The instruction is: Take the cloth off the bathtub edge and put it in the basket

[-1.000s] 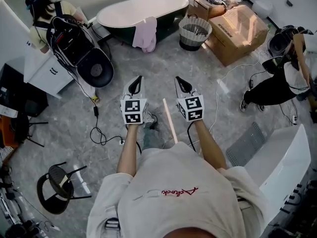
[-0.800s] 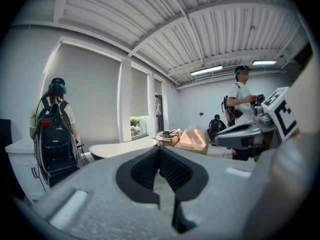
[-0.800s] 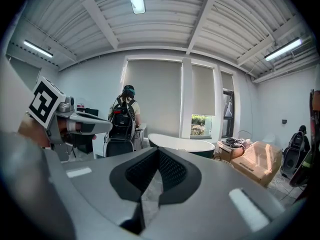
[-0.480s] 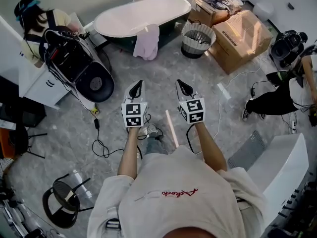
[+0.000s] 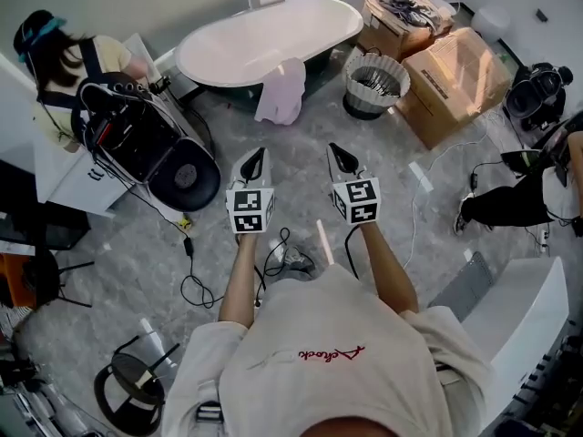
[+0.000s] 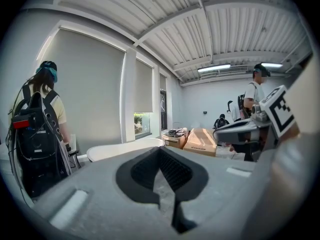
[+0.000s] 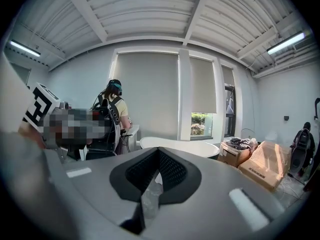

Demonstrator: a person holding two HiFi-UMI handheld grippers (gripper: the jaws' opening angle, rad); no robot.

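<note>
Left hand-held gripper (image 5: 256, 156) and right hand-held gripper (image 5: 340, 152): jaws together, nothing held.
I have them side by side above the grey floor (image 5: 296, 176), both pointing toward the white bathtub (image 5: 246, 44). The pink cloth (image 5: 281, 92) hangs over the tub's near edge, well apart from both. The basket (image 5: 372, 105) stands on the floor just right of the cloth, beside cardboard boxes (image 5: 451, 71).

1. The right gripper (image 7: 158, 160) has its jaws pressed together, nothing between them;
2. white bathtub (image 7: 182, 146) beyond, at one o'clock;
3. person (image 7: 116, 109) at ten o'clock; cardboard boxes (image 7: 265, 166) at three o'clock.
</note>
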